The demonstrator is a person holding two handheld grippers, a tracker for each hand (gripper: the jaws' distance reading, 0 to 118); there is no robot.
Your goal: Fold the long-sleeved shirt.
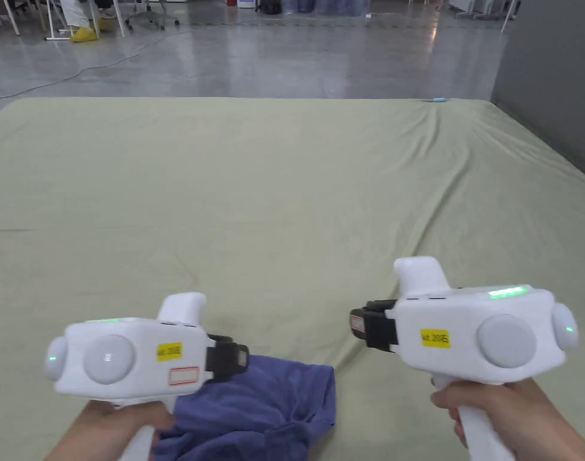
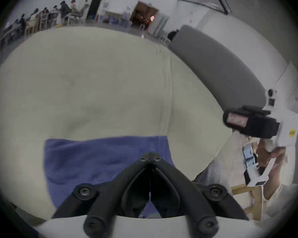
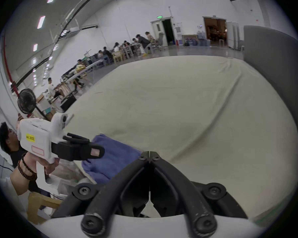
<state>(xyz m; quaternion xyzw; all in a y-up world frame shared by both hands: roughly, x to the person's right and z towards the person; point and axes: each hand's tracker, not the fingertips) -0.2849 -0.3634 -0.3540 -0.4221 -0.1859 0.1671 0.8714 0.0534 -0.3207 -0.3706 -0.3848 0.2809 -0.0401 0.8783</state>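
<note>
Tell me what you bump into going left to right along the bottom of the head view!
Left hand → left gripper → blue shirt → bare sheet → right gripper → right hand.

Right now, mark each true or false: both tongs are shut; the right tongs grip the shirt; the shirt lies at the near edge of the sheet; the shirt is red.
1. Both tongs are shut. True: the left tongs and the right tongs have their jaws together.
2. The right tongs grip the shirt. False: they hang over bare sheet, holding nothing.
3. The shirt lies at the sheet's near edge. True.
4. The shirt is red. False: it is blue.
</note>
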